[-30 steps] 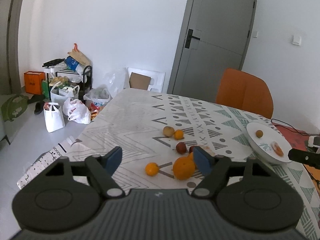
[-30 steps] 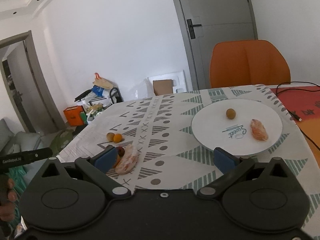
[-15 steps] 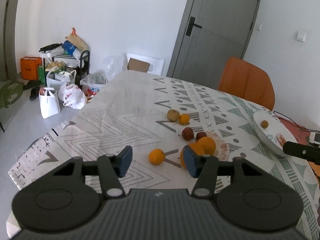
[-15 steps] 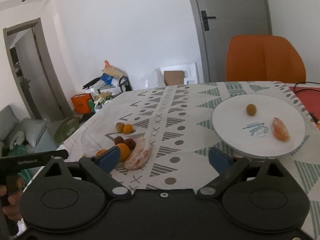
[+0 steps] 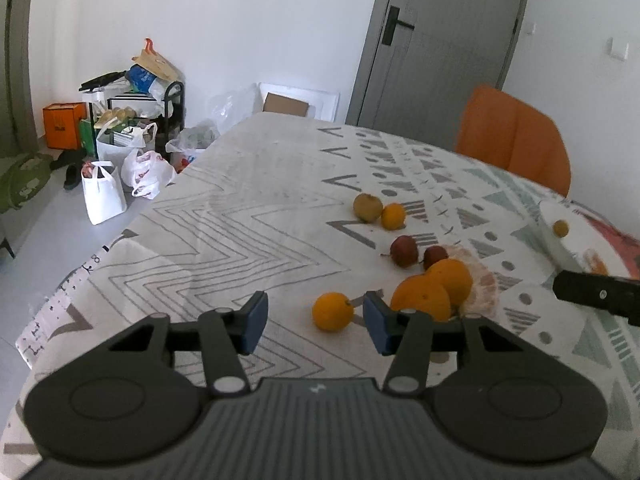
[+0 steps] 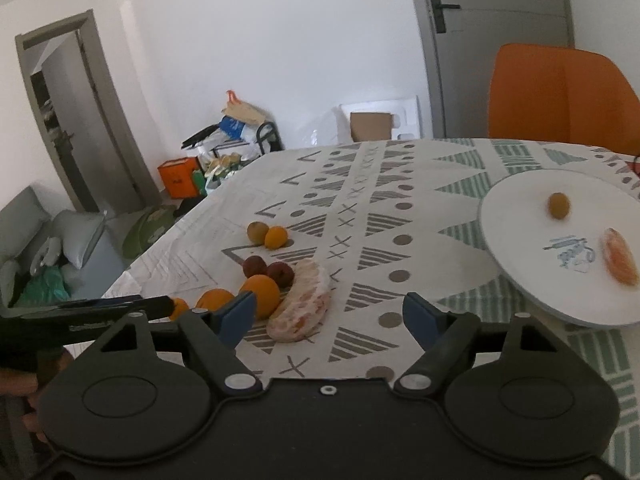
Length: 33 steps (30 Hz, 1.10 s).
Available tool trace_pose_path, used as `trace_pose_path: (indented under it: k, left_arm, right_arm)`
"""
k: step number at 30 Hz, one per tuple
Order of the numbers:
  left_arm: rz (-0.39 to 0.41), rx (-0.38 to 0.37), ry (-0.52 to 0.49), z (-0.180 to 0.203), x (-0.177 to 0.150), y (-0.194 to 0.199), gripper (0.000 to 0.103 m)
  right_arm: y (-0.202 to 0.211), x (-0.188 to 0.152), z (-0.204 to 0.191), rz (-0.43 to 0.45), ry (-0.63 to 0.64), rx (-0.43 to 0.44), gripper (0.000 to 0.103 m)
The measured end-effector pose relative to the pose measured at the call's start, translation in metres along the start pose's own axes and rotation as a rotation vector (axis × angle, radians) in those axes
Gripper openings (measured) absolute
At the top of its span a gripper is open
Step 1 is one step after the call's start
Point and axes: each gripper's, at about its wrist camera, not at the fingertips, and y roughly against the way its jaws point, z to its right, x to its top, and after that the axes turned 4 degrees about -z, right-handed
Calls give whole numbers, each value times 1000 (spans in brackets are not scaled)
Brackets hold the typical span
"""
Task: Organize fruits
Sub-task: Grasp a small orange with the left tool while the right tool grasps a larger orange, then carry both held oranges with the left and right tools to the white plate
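Loose fruit lies on the patterned tablecloth. My left gripper (image 5: 314, 322) is open and empty, just before a small orange (image 5: 333, 312). Right of it lie two big oranges (image 5: 436, 290), a peeled pomelo piece (image 5: 482, 280), two dark red fruits (image 5: 405, 251), a brown-green fruit (image 5: 367, 207) and a small orange (image 5: 393, 216). My right gripper (image 6: 330, 316) is open and empty, with the peeled pomelo piece (image 6: 302, 304) between its fingers' line. The white plate (image 6: 516, 236) at right holds a small brown fruit (image 6: 558, 205) and an orange segment (image 6: 621, 262).
An orange chair (image 6: 560, 94) stands behind the table's far right. Bags and a cart (image 5: 132, 120) crowd the floor beyond the left edge. A grey door (image 5: 436, 40) is at the back. The other gripper's body (image 5: 596, 290) shows at the right of the left view.
Both grippers have swung left and moved closer to the fruit cluster. The left gripper's jaws have narrowed a little. The plate has slid toward the right edge of both views.
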Motion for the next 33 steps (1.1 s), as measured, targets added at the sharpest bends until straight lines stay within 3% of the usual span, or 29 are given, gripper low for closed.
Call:
trace_pose_path:
  k: [3, 8, 12, 23, 33]
  left_arm:
    - [-11, -10, -4, 1, 0, -7, 51]
    - [-24, -12, -14, 0, 1, -17, 22]
    - [-29, -44, -11, -5, 5, -16, 22]
    - [1, -9, 33, -33, 10, -6, 22]
    - [-1, 5, 61, -44, 10, 0, 22]
  right_arm:
    - [-8, 2, -5, -12, 20, 12, 75]
    - [-22, 4, -13, -38, 42, 18, 68]
    - [-32, 7, -19, -51, 52, 20, 60]
    - [-55, 15, -36, -66, 77, 50, 41]
    - [-68, 14, -41, -97, 71, 130, 40]
